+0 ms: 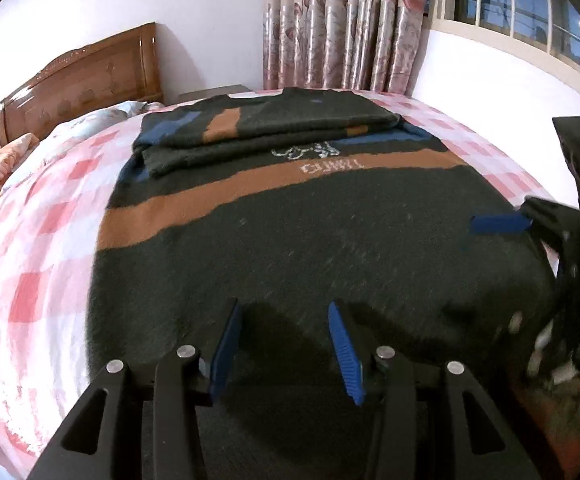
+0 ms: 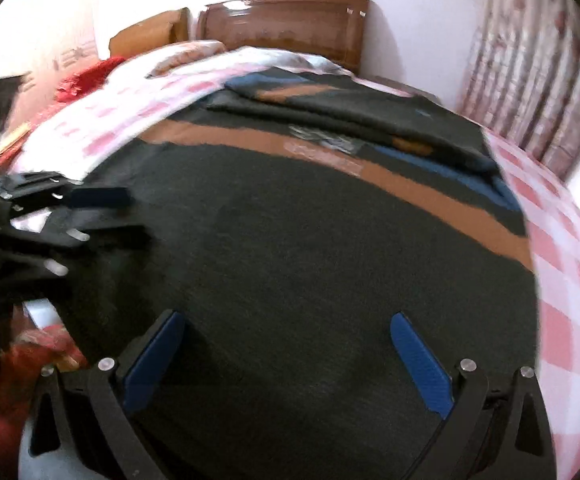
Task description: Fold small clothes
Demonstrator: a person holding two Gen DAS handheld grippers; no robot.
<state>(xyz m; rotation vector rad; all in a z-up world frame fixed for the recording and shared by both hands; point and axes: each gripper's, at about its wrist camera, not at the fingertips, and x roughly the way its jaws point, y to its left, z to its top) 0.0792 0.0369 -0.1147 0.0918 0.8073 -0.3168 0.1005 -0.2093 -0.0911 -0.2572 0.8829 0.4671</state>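
A dark green sweater (image 1: 329, 240) with brown and blue stripes lies flat on the pink checked bed sheet (image 1: 30, 248). Its far part is folded over into a thicker layer (image 1: 274, 128). My left gripper (image 1: 285, 306) hovers over the near hem, open, with nothing between its blue pads. One blue pad (image 1: 497, 225) of my right gripper reaches in over the sweater's right edge. In the right wrist view the sweater (image 2: 309, 248) fills the frame; my right gripper (image 2: 288, 320) stands wide open above it and holds nothing. My left gripper (image 2: 126, 216) shows blurred at the left.
A wooden headboard (image 1: 82, 80) and pillows (image 1: 10, 160) are at the far left of the bed. Flowered curtains (image 1: 345, 24) and a window (image 1: 529, 12) stand behind it. Red fabric (image 2: 90, 76) lies beside the bed's far side.
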